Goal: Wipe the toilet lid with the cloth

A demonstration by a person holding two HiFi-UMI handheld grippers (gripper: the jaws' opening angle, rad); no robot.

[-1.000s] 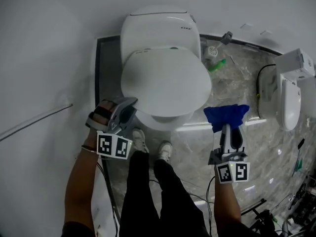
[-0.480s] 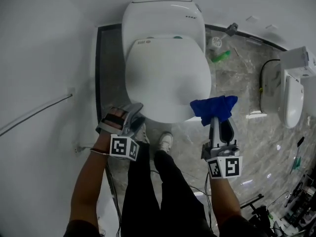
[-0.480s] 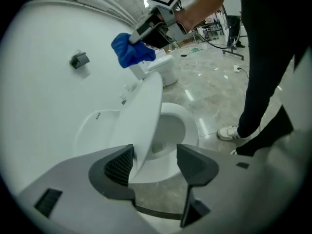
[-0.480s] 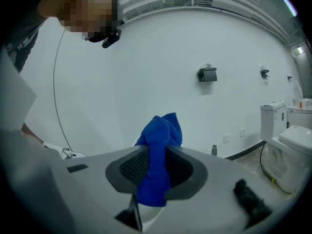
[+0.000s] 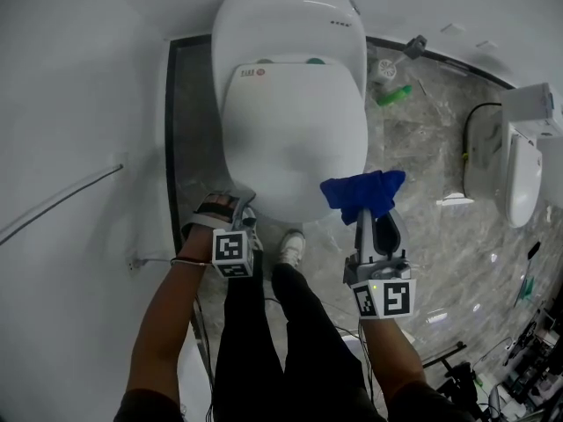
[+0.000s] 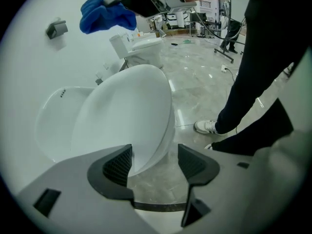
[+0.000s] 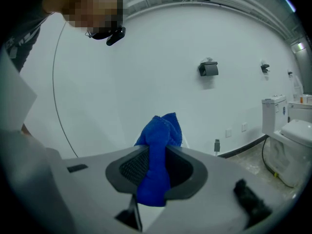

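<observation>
blue cloth (image 5: 362, 193), bunched into a wad, is clamped in the right gripper (image 5: 362, 218). in the right gripper view both pads press on it, a tuft stands out past the tips and a tail hangs down behind them. from the head view the cloth sits over the front right edge of the closed white toilet lid (image 5: 295, 134). the left gripper view shows it held up in the air, clear of the lid surface and not touching it.

the left gripper (image 5: 236, 222) is just off the lid's front left edge, pointing steeply down. its jaws have just been opening and now stand wide apart with nothing gripped. through the gap between the dark ribbed pads (image 6: 118, 165) only the lid's front rim and the marble floor (image 5: 431, 148) can be seen. the pads touch neither.

the lid lies flat, glossy and bare, its hinge end against the white tank (image 5: 290, 20) by the wall. the person stands at the front of the bowl in dark trousers (image 5: 264, 341), with one white shoe (image 5: 290, 246) showing just below the lid's front edge. a green bottle (image 5: 391, 95) lies on the floor beyond the lid's right rear corner. a second toilet (image 5: 519, 178) stands well apart at the right.
</observation>
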